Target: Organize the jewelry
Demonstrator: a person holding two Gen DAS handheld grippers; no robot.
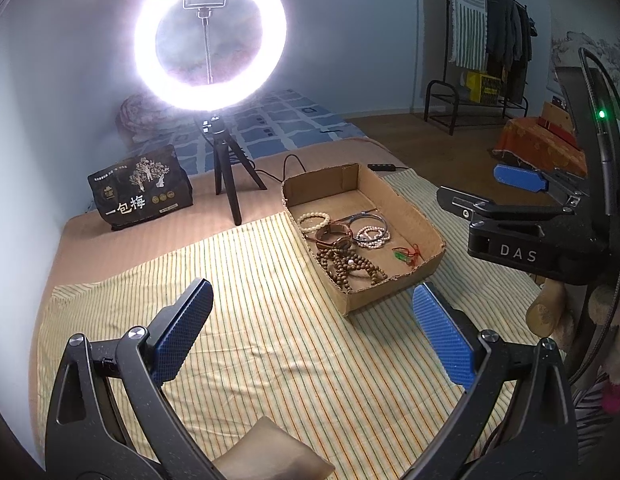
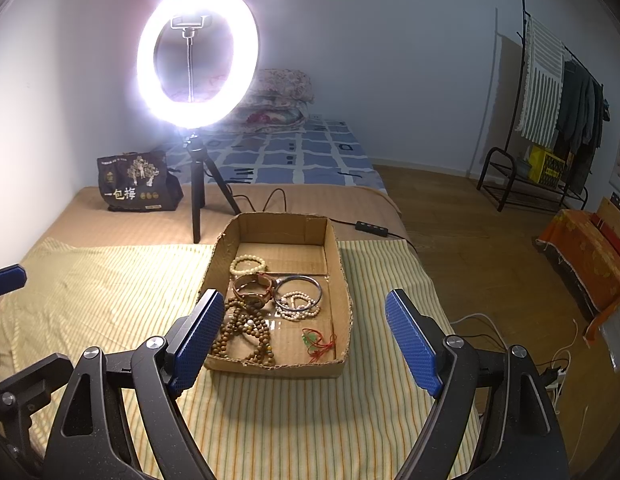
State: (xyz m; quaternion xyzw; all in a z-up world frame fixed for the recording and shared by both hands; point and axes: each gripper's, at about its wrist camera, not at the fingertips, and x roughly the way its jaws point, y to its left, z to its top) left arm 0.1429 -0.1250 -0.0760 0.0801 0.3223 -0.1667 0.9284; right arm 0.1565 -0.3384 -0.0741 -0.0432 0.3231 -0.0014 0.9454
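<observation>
A shallow cardboard box (image 2: 342,280) lies on a yellow striped cloth (image 2: 110,292) on the bed. It holds a cream bead bracelet (image 2: 248,265), a brown watch (image 2: 254,286), a silver bangle (image 2: 298,280), white pearl strands (image 2: 300,306), brown wooden prayer beads (image 2: 246,332) and a green pendant on red cord (image 2: 315,342). My right gripper (image 2: 306,336) is open and empty, just in front of the box. My left gripper (image 1: 311,328) is open and empty over the cloth, left of the box (image 1: 389,196). The right gripper (image 1: 521,176) shows at the right edge of the left wrist view.
A lit ring light on a black tripod (image 2: 196,196) stands behind the box, its cable and remote (image 2: 371,229) trailing right. A black snack bag (image 2: 136,182) stands at back left. Pillows (image 2: 278,100) lie on the blue bedding. A clothes rack (image 2: 549,112) stands across the wooden floor.
</observation>
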